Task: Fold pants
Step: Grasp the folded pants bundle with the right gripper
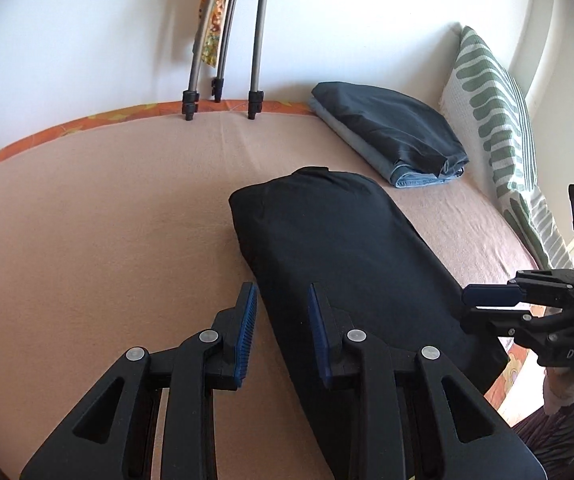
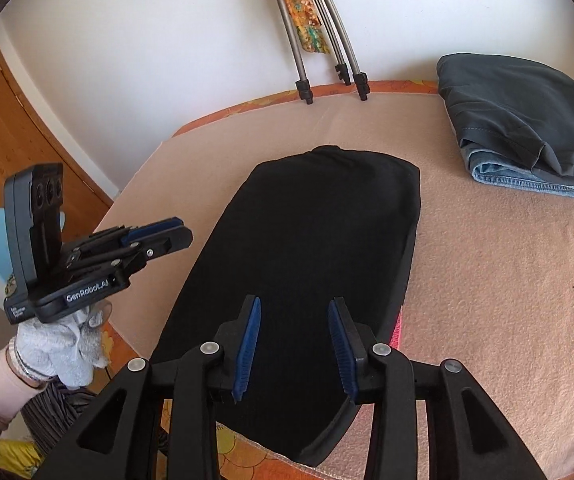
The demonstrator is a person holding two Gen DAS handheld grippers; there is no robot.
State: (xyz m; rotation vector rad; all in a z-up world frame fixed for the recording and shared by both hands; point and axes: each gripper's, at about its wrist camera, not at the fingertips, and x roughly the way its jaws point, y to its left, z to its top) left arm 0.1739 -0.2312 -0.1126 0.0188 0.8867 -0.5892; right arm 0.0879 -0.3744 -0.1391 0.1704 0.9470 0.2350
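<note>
Hovering parted and empty, both the left gripper (image 1: 281, 318) and right gripper (image 2: 295, 344) sit above the black pants (image 2: 307, 248). Pinching only the top layer would likely pull the fold apart.

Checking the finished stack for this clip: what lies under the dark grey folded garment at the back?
Under the dark grey garment lies folded blue denim, only its edges showing. Both rest on the pink blanket. Anything more between them is covered.

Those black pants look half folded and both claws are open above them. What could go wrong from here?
The black pants reach the near edge of the bed, so a tug might drag them off. The open left gripper sits over one long edge; gripping only the top layer could spoil the fold. The right gripper could also nudge the folded stack.
</note>
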